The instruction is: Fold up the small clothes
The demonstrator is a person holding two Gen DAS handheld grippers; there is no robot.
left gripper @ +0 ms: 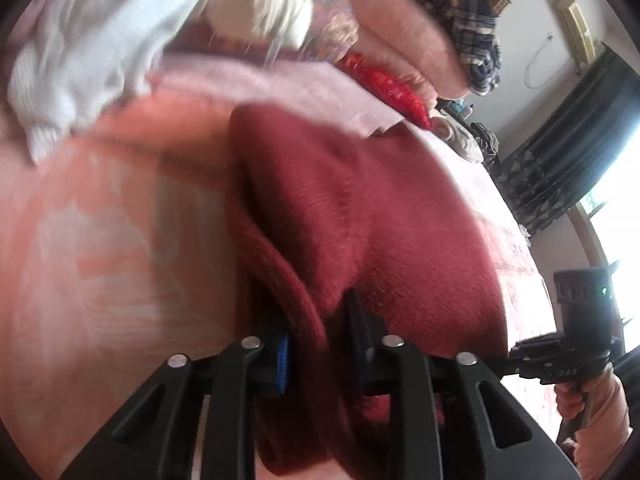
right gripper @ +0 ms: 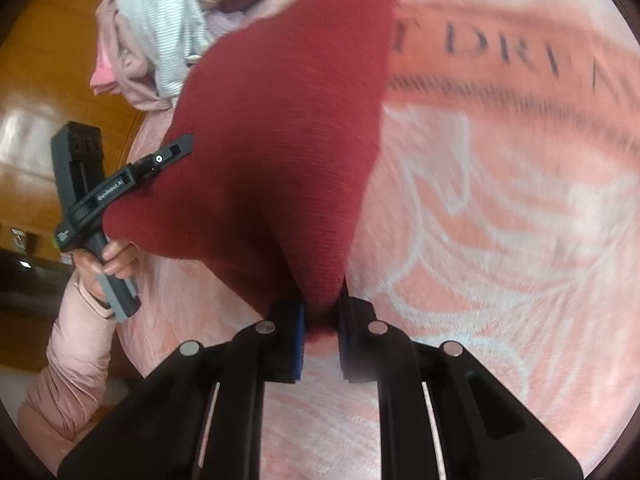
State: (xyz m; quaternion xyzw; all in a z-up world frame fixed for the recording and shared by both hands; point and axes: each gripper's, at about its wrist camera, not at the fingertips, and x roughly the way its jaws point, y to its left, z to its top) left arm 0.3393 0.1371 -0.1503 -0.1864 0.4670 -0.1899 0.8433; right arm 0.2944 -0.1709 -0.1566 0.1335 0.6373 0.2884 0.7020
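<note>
I have the dark red knit garment (right gripper: 280,140) pinched at both ends. In the right wrist view my right gripper (right gripper: 322,328) sits at bottom centre, its jaws nearly together on a bunched corner of the knit, with the cloth stretched up and left from there. In the left wrist view my left gripper (left gripper: 316,344) holds a thick rolled edge of the same garment (left gripper: 360,208) between its narrowly parted jaws.

The garment hangs over a pink patterned bedspread (right gripper: 500,220). Only the right view shows dark lettering on that spread at upper right, a wooden floor at far left, and my left hand (right gripper: 116,260) on its handle. Only the left view shows a window at right, a dark curtain (left gripper: 560,160), a plaid cloth (left gripper: 460,12) at top and a bright red item (left gripper: 384,88). A pile of pale clothes (left gripper: 80,48) fills its upper left.
</note>
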